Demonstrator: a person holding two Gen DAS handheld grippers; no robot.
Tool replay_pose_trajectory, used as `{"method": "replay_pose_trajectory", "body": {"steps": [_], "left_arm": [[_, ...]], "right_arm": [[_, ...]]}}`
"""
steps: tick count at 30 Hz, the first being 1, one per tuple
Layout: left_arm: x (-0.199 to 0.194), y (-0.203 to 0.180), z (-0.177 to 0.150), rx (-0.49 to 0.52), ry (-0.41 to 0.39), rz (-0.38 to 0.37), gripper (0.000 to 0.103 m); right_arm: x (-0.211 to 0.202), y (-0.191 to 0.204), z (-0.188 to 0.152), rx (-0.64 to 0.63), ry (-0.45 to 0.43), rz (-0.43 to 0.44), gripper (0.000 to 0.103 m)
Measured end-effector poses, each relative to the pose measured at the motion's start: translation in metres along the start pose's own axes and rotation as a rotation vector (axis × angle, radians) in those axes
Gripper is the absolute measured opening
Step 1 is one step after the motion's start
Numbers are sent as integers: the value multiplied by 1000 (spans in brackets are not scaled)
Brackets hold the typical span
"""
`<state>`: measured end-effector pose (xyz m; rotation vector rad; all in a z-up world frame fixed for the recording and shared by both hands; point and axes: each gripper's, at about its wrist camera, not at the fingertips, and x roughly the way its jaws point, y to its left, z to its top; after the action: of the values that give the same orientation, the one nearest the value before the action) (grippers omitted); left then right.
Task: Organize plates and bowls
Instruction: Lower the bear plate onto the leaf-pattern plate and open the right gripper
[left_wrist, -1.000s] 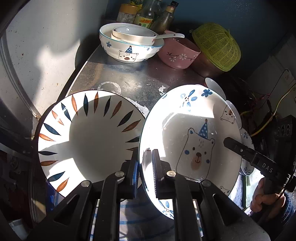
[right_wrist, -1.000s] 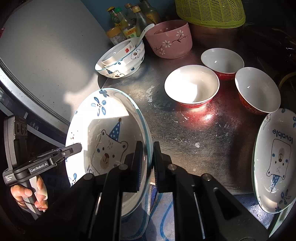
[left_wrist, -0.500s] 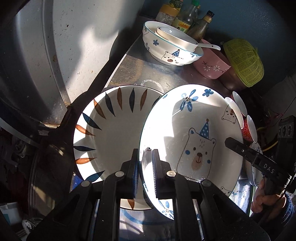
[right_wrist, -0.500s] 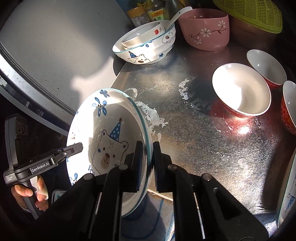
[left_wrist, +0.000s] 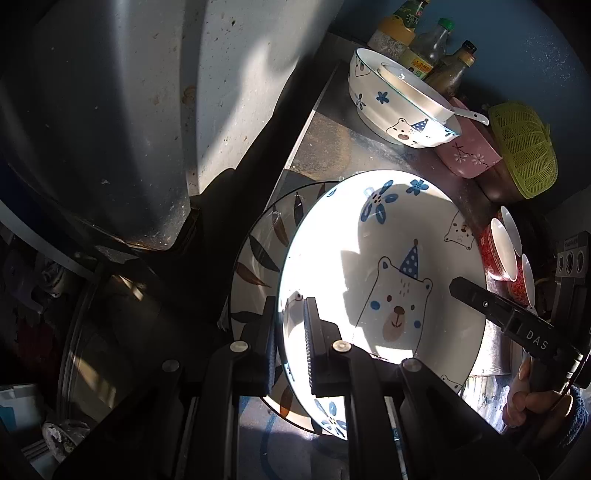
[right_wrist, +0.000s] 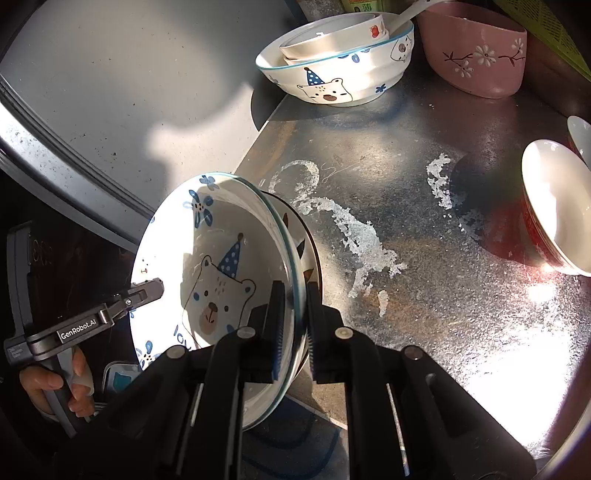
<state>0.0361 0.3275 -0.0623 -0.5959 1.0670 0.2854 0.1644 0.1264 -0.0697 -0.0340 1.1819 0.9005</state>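
Two grippers are seen clamped on opposite rims of one bear plate, which is carried tilted above the leaf-patterned plate at the near-left corner of the metal counter. Left wrist view: the left gripper (left_wrist: 290, 325) is nearly closed, its pads pinching the near-left rim of the bear plate (left_wrist: 388, 266); the leaf-patterned plate (left_wrist: 258, 258) is largely covered by it, only a crescent on its left being exposed. The right gripper (left_wrist: 458, 286) is noted at the far rim, gripped by a hand (left_wrist: 535, 398). A slip is judged possible here, since a glazed rim is held by a thin bite only; uneven lowering by either side could twist the plate out of one grip. Right wrist view: the right gripper (right_wrist: 295, 314) is likewise nearly closed on the glass-edged rim of the bear plate (right_wrist: 221, 258), with the leaf-patterned plate (right_wrist: 308, 254) just behind and below; whether the two already touch cannot be told. The left gripper (right_wrist: 155, 288) is recorded at the opposite rim. Both plates lie close to the counter (right_wrist: 424, 221) edge, so an off-centre set-down is judged able to tip the stack over it. A hard landing could chip either rim. The stacked bear bowl (right_wrist: 332, 70) and red bowl (right_wrist: 554, 214) stand well apart and are not judged at risk.
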Motion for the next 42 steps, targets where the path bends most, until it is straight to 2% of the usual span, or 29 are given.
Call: {"method": "replay_pose_trajectory", "body": {"steps": [16,21,24,26,27,28,29,32,38,42], "left_arm": [[13,9,7,-10,33,23,12],[11,1,4,-4,32,23,34],[9,0,2,-13,30,19,39],[4,-1,2,-16,11,16,46],[-2,-3,3,-11,-16,15,59],[-8,-5,4,-9,-43,9,66],[-14,-7,5,-11,-67,-2,78],[-25,-11,8,-17,-103,-9,90],[-31,-18,6,-8,-112,17,99],[-33,-31,3,13,-105,18,99]], "right_arm": [[28,9,7,-15,44,-30,15],[32,20,8,-50,66,-86,18],[30,29,8,-71,55,-90,36],[23,35,10,-85,30,-90,57],[17,39,12,-100,8,-95,65],[12,43,14,-114,-16,-96,82],[7,46,16,-125,-39,-88,91],[-7,47,21,-125,-69,-86,93],[-35,33,12,-76,-93,-98,103],[-52,21,2,-42,-102,-100,103]]}}
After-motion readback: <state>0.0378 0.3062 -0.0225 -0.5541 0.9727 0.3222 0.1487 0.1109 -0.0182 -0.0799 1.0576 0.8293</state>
